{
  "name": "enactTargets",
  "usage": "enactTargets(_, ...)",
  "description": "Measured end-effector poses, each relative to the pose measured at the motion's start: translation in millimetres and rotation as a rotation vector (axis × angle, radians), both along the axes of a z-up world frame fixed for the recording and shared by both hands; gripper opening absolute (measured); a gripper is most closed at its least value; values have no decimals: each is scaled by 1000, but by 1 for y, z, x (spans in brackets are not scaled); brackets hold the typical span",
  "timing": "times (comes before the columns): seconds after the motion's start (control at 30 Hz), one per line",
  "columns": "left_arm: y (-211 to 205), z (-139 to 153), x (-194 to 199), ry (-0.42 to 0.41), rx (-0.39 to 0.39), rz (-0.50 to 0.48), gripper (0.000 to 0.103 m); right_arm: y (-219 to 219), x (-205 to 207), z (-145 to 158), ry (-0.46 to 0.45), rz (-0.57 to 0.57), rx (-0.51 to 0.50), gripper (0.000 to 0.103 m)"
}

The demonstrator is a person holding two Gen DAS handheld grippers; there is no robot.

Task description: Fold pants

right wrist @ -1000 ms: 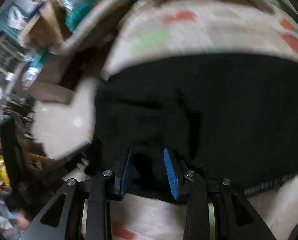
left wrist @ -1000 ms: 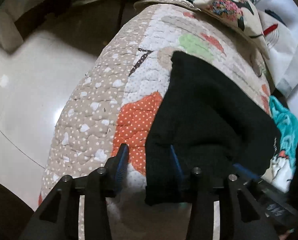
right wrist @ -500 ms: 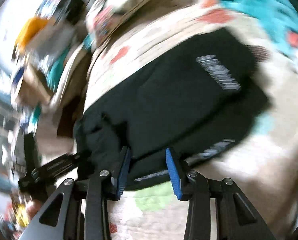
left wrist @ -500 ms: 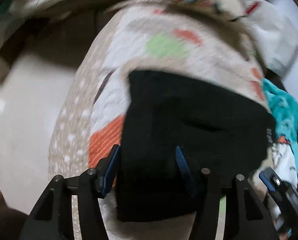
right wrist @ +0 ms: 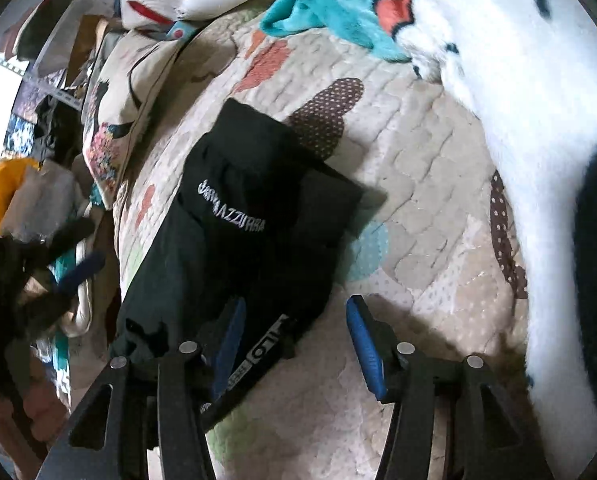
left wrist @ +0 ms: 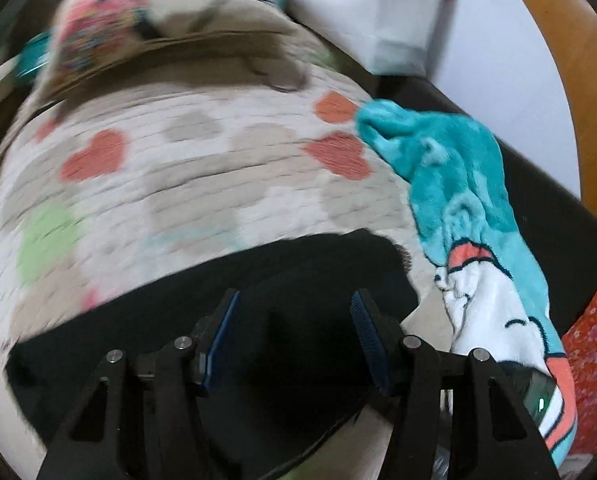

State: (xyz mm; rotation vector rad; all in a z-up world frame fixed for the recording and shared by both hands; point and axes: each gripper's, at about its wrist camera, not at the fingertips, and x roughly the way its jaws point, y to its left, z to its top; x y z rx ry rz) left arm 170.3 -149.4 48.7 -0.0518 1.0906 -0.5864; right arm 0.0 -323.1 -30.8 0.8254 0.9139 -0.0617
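Note:
The black pants (right wrist: 238, 232) lie folded into a compact bundle on the patterned quilt (right wrist: 418, 184), with white lettering on top. In the left wrist view the pants (left wrist: 218, 300) fill the lower part of the frame. My left gripper (left wrist: 294, 332) is open, its blue pads spread over the black fabric without pinching it. My right gripper (right wrist: 294, 336) is open at the bundle's near right edge, over the waistband label (right wrist: 258, 356). The left gripper also shows blurred at the far left of the right wrist view (right wrist: 66, 276).
A teal and white plush blanket (left wrist: 458, 208) lies along the quilt's right side, also seen in the right wrist view (right wrist: 498, 60). A printed pillow (right wrist: 126, 92) and white bags (left wrist: 370, 8) sit at the far end. Clutter stands off the bed's left side (right wrist: 18, 184).
Both grippers have swung to the right across the bundle. The right gripper's jaws have spread wider and moved off the black fabric toward the bundle's right edge.

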Motion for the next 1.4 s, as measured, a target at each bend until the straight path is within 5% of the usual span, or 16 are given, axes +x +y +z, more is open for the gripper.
enactTargets(0.27, -91, -31, 42, 51, 65, -181, 61, 2, 20, -9, -53, -14, 9, 59)
enactTargets(0.5, -137, -70, 48, 35, 250, -311, 71, 10, 32, -6, -77, 19, -58, 58)
enactTargets(0.57, -141, -73, 38, -4, 303, -334, 32, 12, 34, -6, -82, 39, -52, 42)
enactTargets(0.6, -139, -71, 37, -5, 296, -334, 30, 14, 36, -5, -83, 57, -47, 27)
enactTargets(0.73, -103, -44, 39, 9, 146, -277, 19, 33, 35, 18, -146, 134, -157, 18)
enactTargets(1.07, 54, 33, 21, -12, -166, -14, 18, 129, 17, 86, -353, 409, -361, 17)
enactTargets(1.4, 227, 12, -32, 6, -418, 283, 15, 265, -2, 83, -386, 776, -598, 16)
